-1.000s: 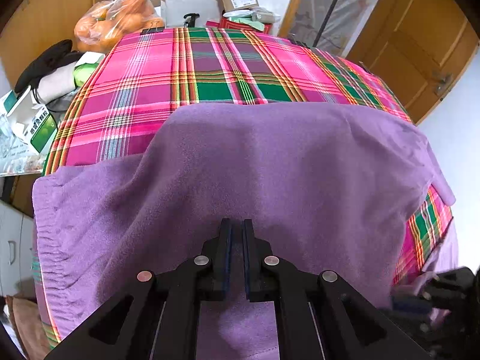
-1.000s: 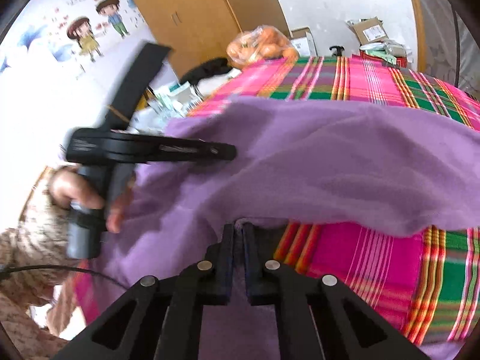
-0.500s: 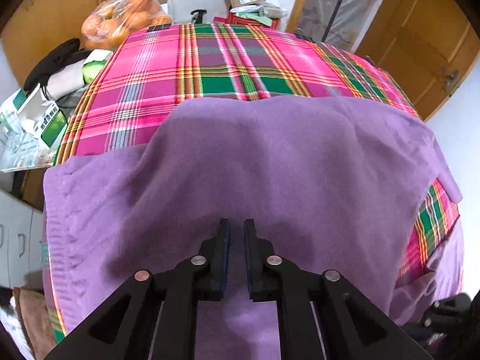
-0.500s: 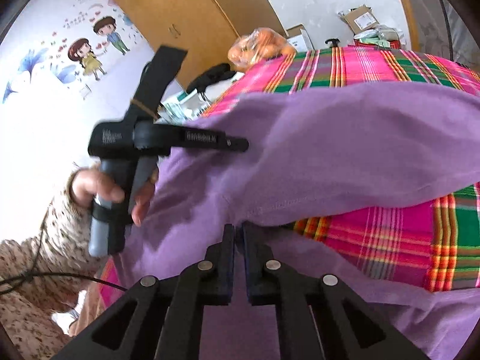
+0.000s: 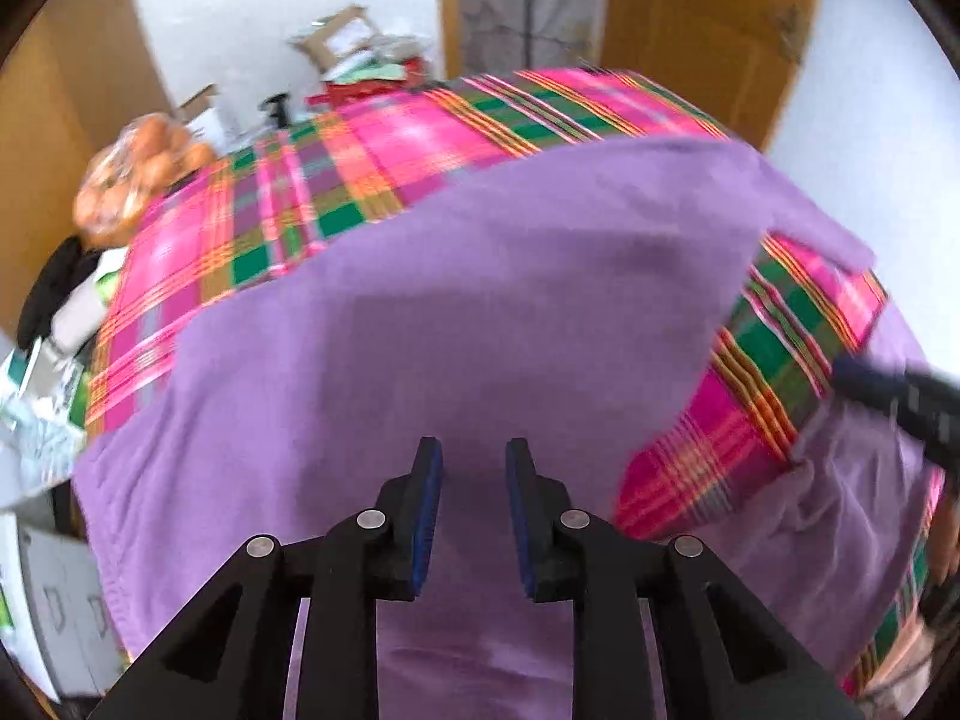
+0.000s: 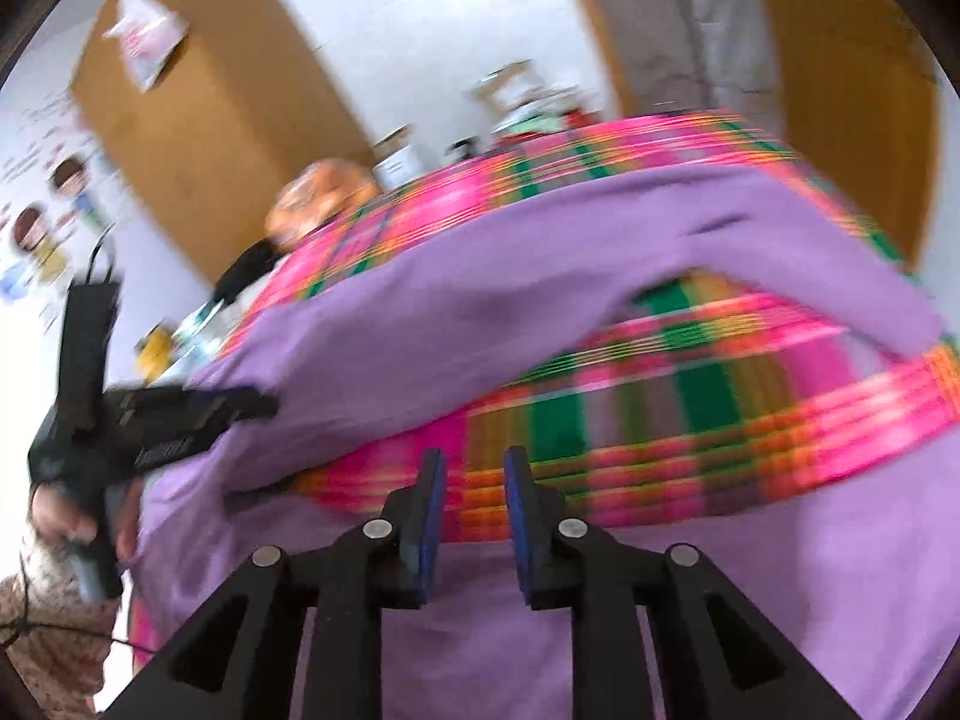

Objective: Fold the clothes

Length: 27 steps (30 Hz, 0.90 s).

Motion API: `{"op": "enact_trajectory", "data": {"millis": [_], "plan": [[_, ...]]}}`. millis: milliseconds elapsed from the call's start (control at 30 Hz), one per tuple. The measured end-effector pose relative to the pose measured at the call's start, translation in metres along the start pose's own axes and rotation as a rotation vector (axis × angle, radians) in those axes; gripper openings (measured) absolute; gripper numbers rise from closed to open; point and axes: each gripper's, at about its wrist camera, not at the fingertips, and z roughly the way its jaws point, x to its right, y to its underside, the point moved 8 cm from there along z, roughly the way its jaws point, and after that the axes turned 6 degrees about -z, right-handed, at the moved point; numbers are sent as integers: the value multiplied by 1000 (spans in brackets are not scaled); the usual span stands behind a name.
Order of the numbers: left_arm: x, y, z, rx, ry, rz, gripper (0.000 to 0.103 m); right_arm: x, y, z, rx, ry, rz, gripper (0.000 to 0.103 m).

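A purple garment (image 5: 510, 312) lies spread over the pink and green plaid tablecloth (image 5: 360, 180), with a folded part across the top and a strip of plaid showing at the right. My left gripper (image 5: 474, 456) hovers over the garment's near part, its jaws opening, and no fabric is pinched between the blue pads. My right gripper (image 6: 475, 462) is over the near edge where the purple garment (image 6: 480, 312) meets the plaid cloth (image 6: 690, 396). Its jaws are opening too, with nothing held. The right wrist view shows the left gripper (image 6: 264, 405) at the left. Both pictures are motion-blurred.
A bag of oranges (image 5: 138, 180) sits at the table's far left corner, with cardboard boxes (image 5: 336, 42) behind it. Clutter (image 5: 54, 312) lines the left side. A wooden door (image 5: 690, 30) stands beyond the table, and a wardrobe (image 6: 210, 120) at the left. A person's hand (image 6: 66, 516) grips the left tool.
Both grippers were shut on the purple fabric and now stand apart with the fabric released. Both have swung sideways and rolled, so the table looks tilted.
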Motion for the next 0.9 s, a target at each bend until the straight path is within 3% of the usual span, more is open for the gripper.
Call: {"op": "enact_trajectory", "data": {"millis": [133, 333, 467, 633, 900], "plan": [[21, 2, 6, -8, -31, 75, 23, 56, -4, -17, 32, 109, 80, 23], [37, 0, 15, -26, -42, 90, 23, 102, -12, -24, 54, 177, 129, 28], [44, 2, 18, -41, -28, 96, 23, 116, -20, -21, 44, 210, 103, 34], [55, 2, 24, -46, 1, 100, 23, 115, -30, -10, 36, 160, 79, 37], [54, 8, 29, -70, 8, 75, 25, 122, -36, 1, 24, 223, 10, 42]]}}
